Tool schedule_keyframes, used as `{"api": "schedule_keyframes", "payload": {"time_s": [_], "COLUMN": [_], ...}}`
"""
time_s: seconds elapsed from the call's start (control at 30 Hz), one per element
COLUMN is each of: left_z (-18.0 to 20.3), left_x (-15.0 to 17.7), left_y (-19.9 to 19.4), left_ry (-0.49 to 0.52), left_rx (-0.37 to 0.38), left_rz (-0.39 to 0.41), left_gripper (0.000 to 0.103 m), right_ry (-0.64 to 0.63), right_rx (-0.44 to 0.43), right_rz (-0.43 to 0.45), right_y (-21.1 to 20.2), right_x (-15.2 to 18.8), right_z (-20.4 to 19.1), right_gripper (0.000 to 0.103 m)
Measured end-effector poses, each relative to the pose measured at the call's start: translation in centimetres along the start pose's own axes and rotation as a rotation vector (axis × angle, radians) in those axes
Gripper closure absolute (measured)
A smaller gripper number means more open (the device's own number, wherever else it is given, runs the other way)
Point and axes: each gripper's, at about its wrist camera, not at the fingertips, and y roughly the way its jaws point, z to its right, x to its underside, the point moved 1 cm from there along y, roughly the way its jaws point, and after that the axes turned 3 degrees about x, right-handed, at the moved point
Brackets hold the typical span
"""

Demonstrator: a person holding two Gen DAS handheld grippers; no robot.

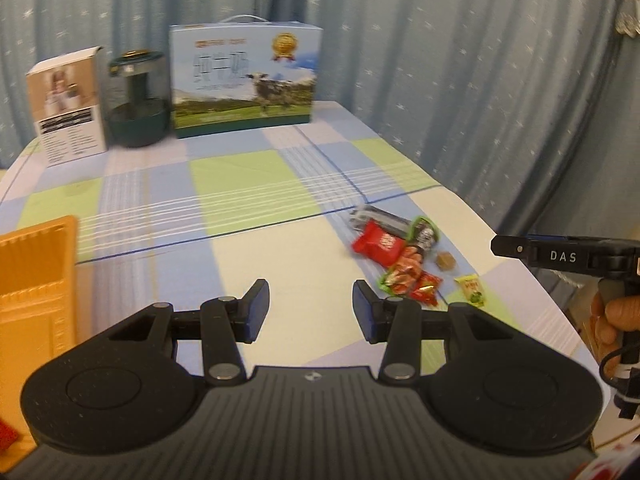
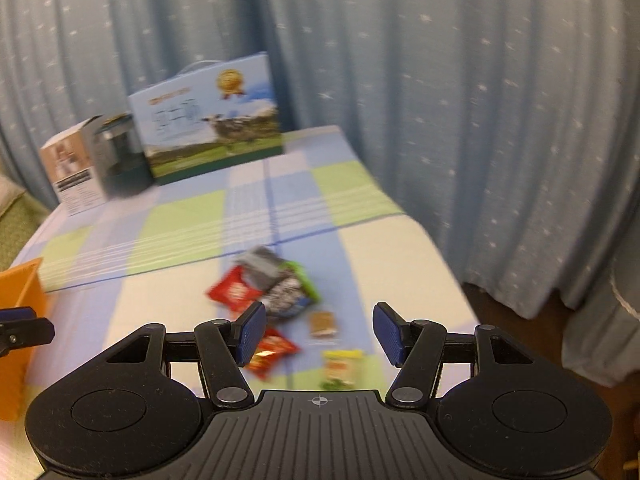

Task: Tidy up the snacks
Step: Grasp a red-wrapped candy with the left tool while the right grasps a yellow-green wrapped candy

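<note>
A pile of snack packets lies on the checked tablecloth near the table's right edge: a red packet, a dark packet, a small brown sweet and a yellow packet. My left gripper is open and empty, above the cloth left of the pile. My right gripper is open and empty, hovering just short of the pile, above the brown sweet and yellow packet. An orange tray sits at the left edge.
At the back of the table stand a blue milk carton box, a dark green jar-like appliance and a white product box. Blue starred curtains hang behind and to the right. The table's right edge drops to the floor.
</note>
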Motion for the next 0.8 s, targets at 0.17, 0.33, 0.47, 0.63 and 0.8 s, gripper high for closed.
{"api": "schedule_keyframes", "payload": {"time_s": [0.17, 0.33, 0.47, 0.63, 0.8], "left_z": [1.6, 3.1, 4.6, 5.8, 6.2], "left_x": [0.0, -0.2, -0.3, 0.2, 0.7], "left_y": [2.1, 3.7, 5.0, 6.6, 7.9], "left_ry": [0.044, 0.082, 0.126, 0.177, 0.216], "left_rx": [0.030, 0.051, 0.072, 0.101, 0.146], "left_rz": [-0.020, -0.039, -0.046, -0.071, -0.090], "left_gripper": [0.061, 0.061, 0.061, 0.061, 0.062], "right_ry": [-0.017, -0.048, -0.052, -0.056, -0.088], "right_rx": [0.012, 0.010, -0.005, -0.018, -0.038], "right_rz": [-0.037, -0.078, -0.104, -0.134, -0.166], "right_y": [0.2, 1.1, 2.0, 3.3, 4.8], "right_x": [0.9, 1.9, 2.1, 2.4, 2.8], "right_z": [1.6, 1.9, 1.7, 1.6, 0.8], "right_gripper": [0.043, 0.044, 0.044, 0.044, 0.060]}}
